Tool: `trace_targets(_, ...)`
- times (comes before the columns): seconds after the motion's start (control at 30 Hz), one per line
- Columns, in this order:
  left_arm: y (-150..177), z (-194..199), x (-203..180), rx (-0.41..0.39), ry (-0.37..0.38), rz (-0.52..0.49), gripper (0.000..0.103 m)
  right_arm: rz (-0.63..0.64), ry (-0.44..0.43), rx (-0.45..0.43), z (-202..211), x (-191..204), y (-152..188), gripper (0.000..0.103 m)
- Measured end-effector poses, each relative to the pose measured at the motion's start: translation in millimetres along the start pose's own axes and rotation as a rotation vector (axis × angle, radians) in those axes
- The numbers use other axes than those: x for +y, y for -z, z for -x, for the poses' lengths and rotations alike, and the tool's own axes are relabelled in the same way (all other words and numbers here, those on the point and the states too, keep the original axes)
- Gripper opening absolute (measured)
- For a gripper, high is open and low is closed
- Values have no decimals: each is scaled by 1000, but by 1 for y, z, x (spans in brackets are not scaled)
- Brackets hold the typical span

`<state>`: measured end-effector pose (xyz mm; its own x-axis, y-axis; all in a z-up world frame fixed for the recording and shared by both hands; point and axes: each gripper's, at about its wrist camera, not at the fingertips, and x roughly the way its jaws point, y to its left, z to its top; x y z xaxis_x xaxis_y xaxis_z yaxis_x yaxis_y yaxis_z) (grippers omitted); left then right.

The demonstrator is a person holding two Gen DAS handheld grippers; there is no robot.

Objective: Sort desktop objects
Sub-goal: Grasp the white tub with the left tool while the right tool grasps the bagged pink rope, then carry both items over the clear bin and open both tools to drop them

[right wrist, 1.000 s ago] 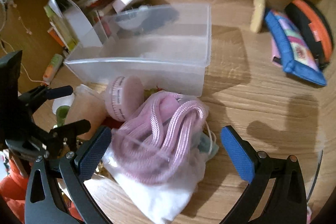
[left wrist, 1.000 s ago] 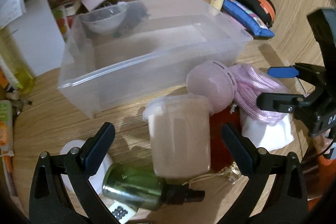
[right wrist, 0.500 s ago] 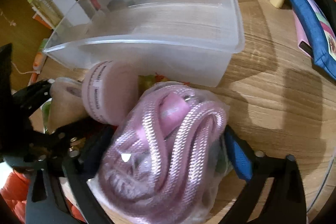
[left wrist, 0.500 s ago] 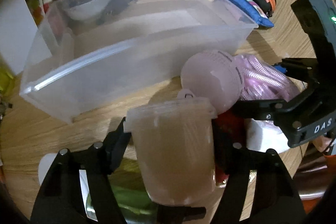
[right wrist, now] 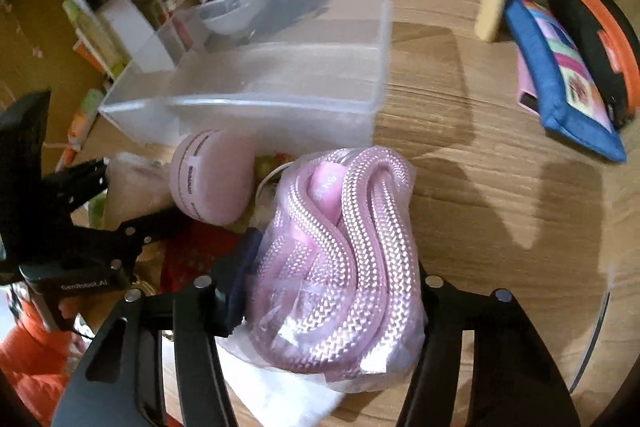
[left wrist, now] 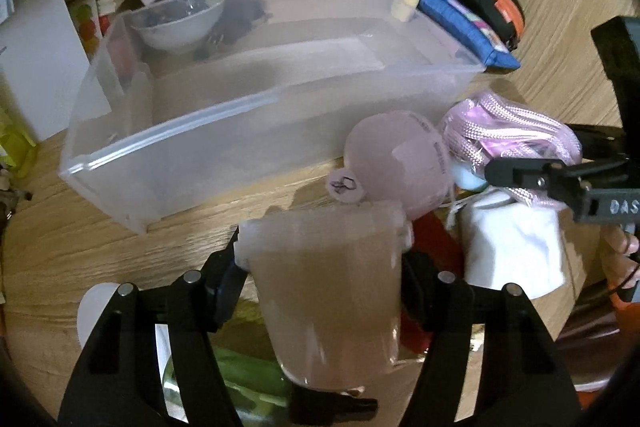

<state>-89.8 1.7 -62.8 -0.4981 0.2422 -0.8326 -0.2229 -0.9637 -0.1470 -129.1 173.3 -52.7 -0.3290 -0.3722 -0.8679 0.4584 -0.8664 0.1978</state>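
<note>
My left gripper (left wrist: 320, 267) is shut on a translucent pinkish lidded cup (left wrist: 328, 291) and holds it just above the wooden desk, in front of the clear plastic bin (left wrist: 248, 131). My right gripper (right wrist: 332, 287) is shut on a clear bag of pink braided rope (right wrist: 340, 255), lifted off the white pouch (right wrist: 280, 387) below it. The rope bag also shows in the left wrist view (left wrist: 508, 131). A round pink case (left wrist: 396, 163) lies between the two grippers, close to the bin's front wall.
A green bottle (left wrist: 244, 375) and a red item (left wrist: 436, 251) lie under the cup. A cream tube (right wrist: 492, 3), a blue pouch (right wrist: 560, 71) and an orange-black case (right wrist: 596, 39) lie at the right. A bowl (left wrist: 180, 19), boxes and papers crowd behind the bin.
Both grippers closed from open: the left on the pinkish cup, the right on the rope bag. Both objects have since been raised a little off the desk pile.
</note>
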Motion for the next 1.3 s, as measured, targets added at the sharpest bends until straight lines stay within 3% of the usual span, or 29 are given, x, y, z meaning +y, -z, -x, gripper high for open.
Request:
trace_targets(0.1, 0, 12, -1, -22, 5, 6, 65, -13, 33, -37, 12, -4, 1, 51)
trace_targets(0.17, -2, 18, -2, -31, 3, 5, 65, -17, 32, -54, 22, -4, 0, 35)
trace_targets(0.2, -3, 20, -2, -32, 0, 6, 65, -20, 8, -55, 26, -3, 0, 34)
trace_targets(0.33, 0, 25, -4, -43, -6, 7, 65, 8, 41, -75, 34, 3, 5, 33)
trace_targets(0.53, 2, 45, -5, -98, -12, 16, 65, 31, -11, -101, 46, 8, 8, 32)
trace_targets(0.73, -5, 67, -1, -155, -19, 20, 65, 46, -29, -184, 74, 20, 3, 32)
trace_targets(1.07, -37, 104, 19, -263, -49, 43, 64, 83, -50, -281, 93, 36, -30, 32)
trace_targets(1.3, -63, 107, 45, -317, -65, 93, 65, 86, -92, -314, 92, 37, -65, 32)
